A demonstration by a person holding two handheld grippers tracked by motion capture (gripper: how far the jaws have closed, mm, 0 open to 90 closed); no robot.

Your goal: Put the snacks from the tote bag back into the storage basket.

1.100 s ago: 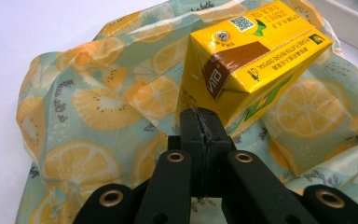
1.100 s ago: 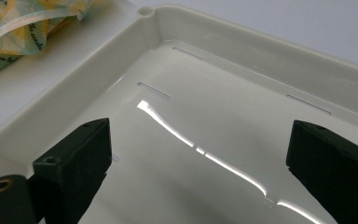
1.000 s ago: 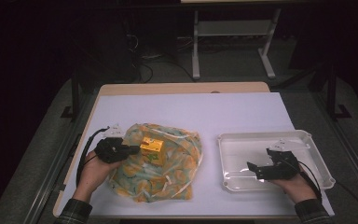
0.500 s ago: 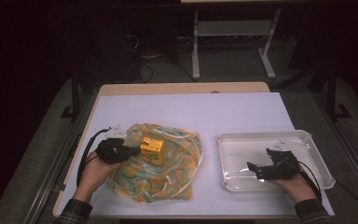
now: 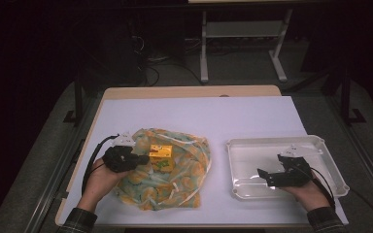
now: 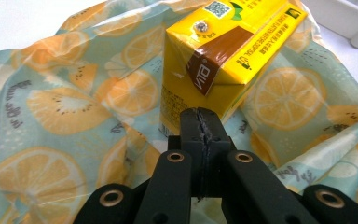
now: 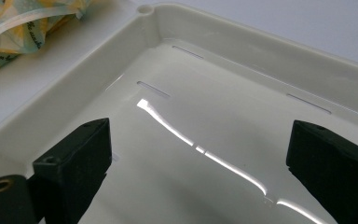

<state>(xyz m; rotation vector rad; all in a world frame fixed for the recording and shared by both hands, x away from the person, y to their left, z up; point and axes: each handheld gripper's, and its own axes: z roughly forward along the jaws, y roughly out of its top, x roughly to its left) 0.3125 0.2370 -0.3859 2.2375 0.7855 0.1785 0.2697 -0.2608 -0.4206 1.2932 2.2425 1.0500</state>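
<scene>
Nothing is seen to shift since the earlier frame: both hands are kept in place. On the table point(image 5: 252, 116), the tray point(image 5: 320, 143) is hovered over by the right gripper point(image 7: 198, 158), jaws wide and empty. The carton point(image 6: 223, 56) is stood on the bag point(image 5: 184, 174), dead ahead of the left gripper point(image 6: 200, 123), whose jaws are pressed together on nothing. Its long axis is tilted away; the left hand is much nearer.

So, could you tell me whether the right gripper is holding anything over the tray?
No: in the right gripper view, the right gripper has its jaws wide apart above the white tray, with nothing between them.
</scene>
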